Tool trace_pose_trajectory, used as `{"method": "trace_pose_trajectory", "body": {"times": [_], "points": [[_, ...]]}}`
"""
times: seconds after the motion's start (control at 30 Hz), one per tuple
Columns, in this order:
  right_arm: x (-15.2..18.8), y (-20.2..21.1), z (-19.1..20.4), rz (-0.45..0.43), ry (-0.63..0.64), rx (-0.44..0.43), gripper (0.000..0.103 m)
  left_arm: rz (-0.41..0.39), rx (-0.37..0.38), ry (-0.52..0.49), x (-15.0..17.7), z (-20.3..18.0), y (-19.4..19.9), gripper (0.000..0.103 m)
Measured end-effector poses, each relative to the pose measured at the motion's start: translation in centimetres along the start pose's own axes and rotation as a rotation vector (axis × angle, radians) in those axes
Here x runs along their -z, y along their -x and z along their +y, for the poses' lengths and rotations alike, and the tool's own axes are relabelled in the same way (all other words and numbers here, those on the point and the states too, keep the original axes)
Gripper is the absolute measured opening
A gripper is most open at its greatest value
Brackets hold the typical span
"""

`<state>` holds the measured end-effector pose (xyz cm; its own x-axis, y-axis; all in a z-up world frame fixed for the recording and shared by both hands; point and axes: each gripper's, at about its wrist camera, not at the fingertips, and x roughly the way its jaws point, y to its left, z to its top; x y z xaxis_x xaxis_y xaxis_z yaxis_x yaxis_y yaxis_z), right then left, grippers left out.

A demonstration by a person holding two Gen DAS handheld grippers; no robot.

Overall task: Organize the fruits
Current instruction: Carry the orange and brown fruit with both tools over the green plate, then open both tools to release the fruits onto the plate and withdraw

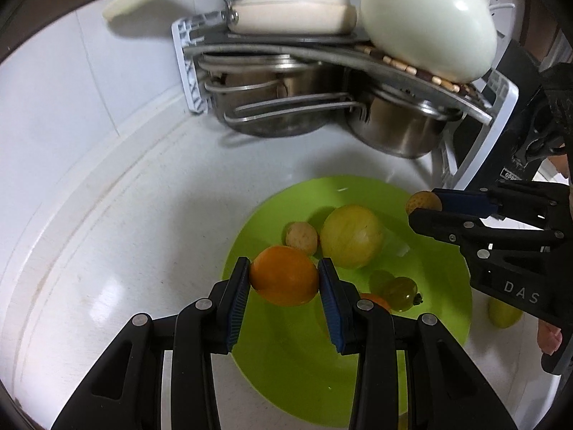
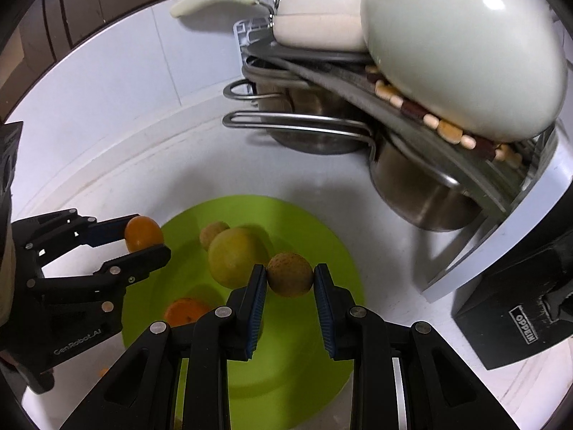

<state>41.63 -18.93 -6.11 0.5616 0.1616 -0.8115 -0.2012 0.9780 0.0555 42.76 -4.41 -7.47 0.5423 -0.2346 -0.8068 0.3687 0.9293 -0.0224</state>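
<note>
A lime green plate (image 1: 286,354) lies on the white counter; it also shows in the right wrist view (image 2: 286,376). My left gripper (image 1: 284,281) is shut on an orange (image 1: 284,275) and holds it over the plate's left side; it shows from the side in the right wrist view (image 2: 145,240). My right gripper (image 2: 290,276) is shut on a small brown round fruit (image 2: 290,275) above the plate's right side; it also shows in the left wrist view (image 1: 424,205). On the plate lie a large yellow fruit (image 1: 351,235), a small brown fruit (image 1: 301,238), a green tomato (image 1: 399,292) and another orange (image 2: 184,311).
A white dish rack (image 1: 476,165) with steel pots (image 1: 397,132), white bowls (image 1: 290,3) and a pale green teapot (image 1: 429,25) stands behind the plate. A yellow-green fruit (image 1: 503,313) lies on the counter right of the plate. A black box (image 2: 515,308) stands at right.
</note>
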Motion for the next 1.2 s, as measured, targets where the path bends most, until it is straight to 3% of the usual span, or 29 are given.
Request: {"method": "trace_pose_trajectory", "body": {"times": [0.53, 0.63, 0.77, 1.13, 1.2], "points": [[0.3, -0.6, 0.0, 0.028, -0.015, -0.017, 0.029, 0.019, 0.009, -0.007, 0.3, 0.0, -0.7, 0.04], [0.3, -0.4, 0.1, 0.029, -0.017, -0.007, 0.035, 0.014, 0.006, -0.003, 0.4, 0.2, -0.4, 0.04], [0.5, 0.2, 0.2, 0.023, -0.013, -0.001, 0.036, 0.005, 0.004, 0.005, 0.5, 0.2, 0.2, 0.045], [0.9, 3.9, 0.9, -0.051, -0.008, 0.013, 0.041, -0.06, -0.015, 0.023, 1.1, -0.3, 4.1, 0.055], [1.1, 5.0, 1.1, -0.076, -0.009, 0.015, 0.046, -0.081, -0.016, 0.029, 1.3, -0.3, 5.2, 0.058]]}}
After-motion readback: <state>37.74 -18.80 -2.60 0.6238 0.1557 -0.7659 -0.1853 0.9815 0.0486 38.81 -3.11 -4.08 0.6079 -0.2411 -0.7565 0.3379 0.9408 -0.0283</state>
